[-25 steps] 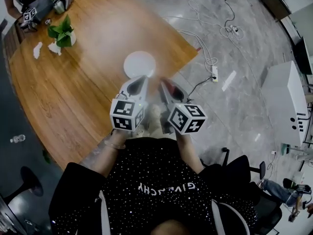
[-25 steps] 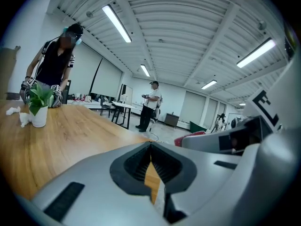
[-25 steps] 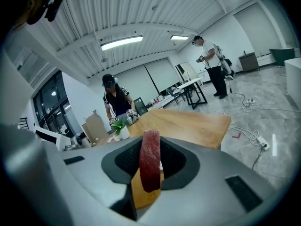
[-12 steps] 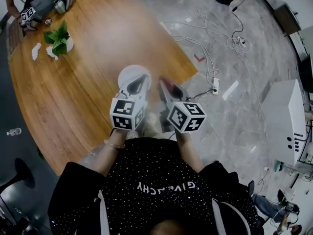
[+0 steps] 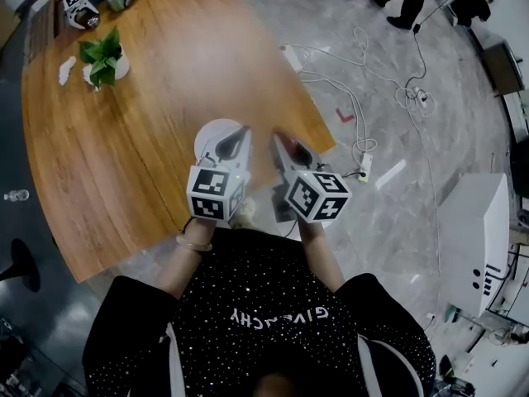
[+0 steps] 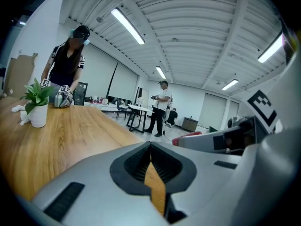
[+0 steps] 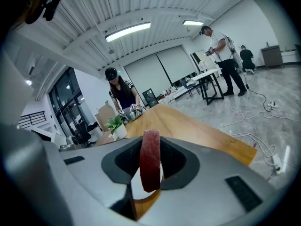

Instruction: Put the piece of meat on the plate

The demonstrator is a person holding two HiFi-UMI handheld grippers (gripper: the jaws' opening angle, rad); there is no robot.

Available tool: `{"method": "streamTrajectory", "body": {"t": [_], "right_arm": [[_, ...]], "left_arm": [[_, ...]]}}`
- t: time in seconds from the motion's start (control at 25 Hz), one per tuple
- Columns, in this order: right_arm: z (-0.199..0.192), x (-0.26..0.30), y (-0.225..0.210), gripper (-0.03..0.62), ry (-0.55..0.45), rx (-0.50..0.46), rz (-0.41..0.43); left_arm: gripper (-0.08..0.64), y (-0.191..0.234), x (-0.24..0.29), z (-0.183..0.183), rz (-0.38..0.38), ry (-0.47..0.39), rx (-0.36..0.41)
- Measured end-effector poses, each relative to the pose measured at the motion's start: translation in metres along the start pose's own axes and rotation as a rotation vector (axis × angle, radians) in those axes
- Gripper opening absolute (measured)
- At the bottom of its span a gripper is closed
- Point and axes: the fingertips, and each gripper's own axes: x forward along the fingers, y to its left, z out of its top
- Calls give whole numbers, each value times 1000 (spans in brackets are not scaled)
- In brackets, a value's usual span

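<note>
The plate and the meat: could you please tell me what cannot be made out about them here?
- plate: in the head view the left gripper covers part of it; in the right gripper view only a white sliver shows behind the meat.
- piece of meat: the jaws of the right gripper hide its sides; in the head view it is a blurred red tip.

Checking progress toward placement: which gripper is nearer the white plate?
Left. The left gripper hangs over the plate; the right gripper, holding the piece of meat, is off its right side.
</note>
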Motion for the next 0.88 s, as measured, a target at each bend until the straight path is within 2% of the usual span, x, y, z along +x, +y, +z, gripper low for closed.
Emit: {"method": "streamTrajectory", "body": {"t": [0.28, 0.52, 0.88], "right_arm": [[-12, 19, 16, 98, 57, -9, 64], [-26, 30, 38, 98, 99, 17, 101], [-47, 46, 54, 98, 190, 25, 119]], "left_arm": [[11, 26, -21, -11, 91, 3, -37], [11, 46, -43, -21, 122, 23, -16], [11, 79, -62, -35, 171, 31, -24]]}}
